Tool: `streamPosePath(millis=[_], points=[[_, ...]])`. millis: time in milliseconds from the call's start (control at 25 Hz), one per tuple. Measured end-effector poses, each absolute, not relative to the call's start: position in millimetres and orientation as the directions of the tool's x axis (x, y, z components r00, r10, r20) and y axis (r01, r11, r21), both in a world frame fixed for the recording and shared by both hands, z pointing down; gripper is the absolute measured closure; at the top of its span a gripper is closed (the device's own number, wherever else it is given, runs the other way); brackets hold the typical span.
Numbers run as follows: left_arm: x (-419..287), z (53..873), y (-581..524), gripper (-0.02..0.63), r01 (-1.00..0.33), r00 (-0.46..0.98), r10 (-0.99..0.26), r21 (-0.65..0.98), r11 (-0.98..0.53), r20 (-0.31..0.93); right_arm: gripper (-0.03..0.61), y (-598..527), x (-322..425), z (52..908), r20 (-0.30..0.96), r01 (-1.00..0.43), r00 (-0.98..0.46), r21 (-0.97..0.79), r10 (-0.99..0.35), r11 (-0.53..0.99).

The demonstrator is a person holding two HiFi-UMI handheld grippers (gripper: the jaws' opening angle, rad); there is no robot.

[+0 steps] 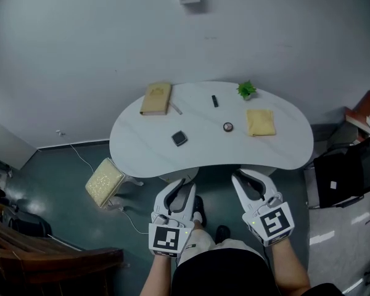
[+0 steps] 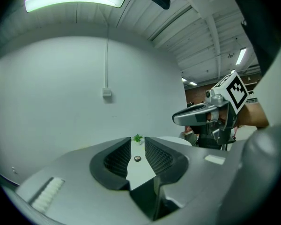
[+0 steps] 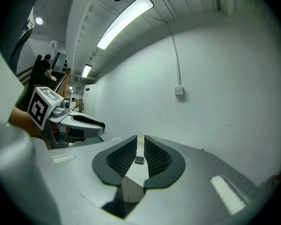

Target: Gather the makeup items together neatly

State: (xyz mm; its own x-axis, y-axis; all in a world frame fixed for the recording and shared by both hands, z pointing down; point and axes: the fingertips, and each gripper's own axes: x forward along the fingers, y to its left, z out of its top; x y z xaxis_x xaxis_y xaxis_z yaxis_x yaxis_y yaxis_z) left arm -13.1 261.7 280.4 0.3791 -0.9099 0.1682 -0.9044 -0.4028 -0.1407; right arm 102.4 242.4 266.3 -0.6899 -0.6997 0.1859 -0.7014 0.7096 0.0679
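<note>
Compact [image 1: 179, 138] looks light, hard and slick, so I'd pinch its flat edges; left gripper [image 2: 138, 150] is narrowly parted, right gripper [image 3: 140, 149] barely, both empty.

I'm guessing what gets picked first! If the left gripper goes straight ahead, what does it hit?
Probably the small round compact on the table, lined up between the left gripper's open jaws; the plant stands beyond it. Distance is hard to judge.

On the table [image 1: 265, 153], the square compact [image 1: 179, 138] lies nearest me, the round compact [image 1: 227, 126] right of it, a folded cloth [image 1: 260, 122] further right. Behind: flat case [image 1: 156, 98] far left with a thin stick [image 1: 176, 109] beside it, small tube [image 1: 214, 101] mid-table, plant [image 1: 246, 90] back right.
</note>
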Motion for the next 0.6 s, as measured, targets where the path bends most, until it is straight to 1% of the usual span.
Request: streamPosePath(millis=[80, 280, 440, 600], points=[[-13.2, 282.6, 259.7, 0.498, -0.904, 0.382, -0.907, -0.129, -0.406, 0.176, 0.53, 241.6, 99.2, 268.8, 0.198, -0.695, -0.696, 0.057, -0.69, 0.717], [-15.8, 288.9, 248.1, 0.456, -0.901, 0.396, -0.899, -0.112, -0.42, 0.188, 0.454, 231.7, 93.0, 277.2, 0.231, -0.692, -0.691, 0.061, -0.685, 0.719], [-22.1, 294.4, 236.3, 0.44, -0.906, 0.392, -0.895, -0.082, -0.416, 0.212, 0.437, 217.5, 86.6, 277.0, 0.243, -0.694, -0.686, 0.063, -0.686, 0.717], [-30.2, 295.3, 217.2, 0.437, -0.892, 0.412, -0.89, -0.113, -0.438, 0.196, 0.437, 200.6, 78.6, 278.3, 0.246, -0.693, -0.687, 0.064, -0.684, 0.719]])
